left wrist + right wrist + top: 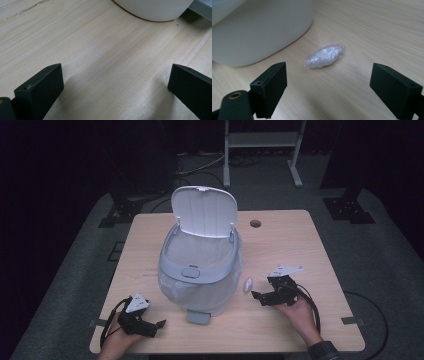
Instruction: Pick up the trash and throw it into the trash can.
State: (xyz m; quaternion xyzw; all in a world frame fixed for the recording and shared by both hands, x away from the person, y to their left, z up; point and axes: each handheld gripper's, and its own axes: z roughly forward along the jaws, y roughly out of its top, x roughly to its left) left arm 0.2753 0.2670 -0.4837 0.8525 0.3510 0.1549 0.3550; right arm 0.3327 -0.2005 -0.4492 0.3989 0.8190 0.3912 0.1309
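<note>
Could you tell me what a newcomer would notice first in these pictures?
The white bin with its lid flipped up stands mid-table, lined with a clear bag. Just right of it lies a small wad of crinkled plastic wrap, with the right claw open and aimed at it, not touching.

No legible text, labels, brands or numbers anywhere: none on the white bin (200,265), wrapped wad (324,56), either gripper, or wooden table (300,245).
</note>
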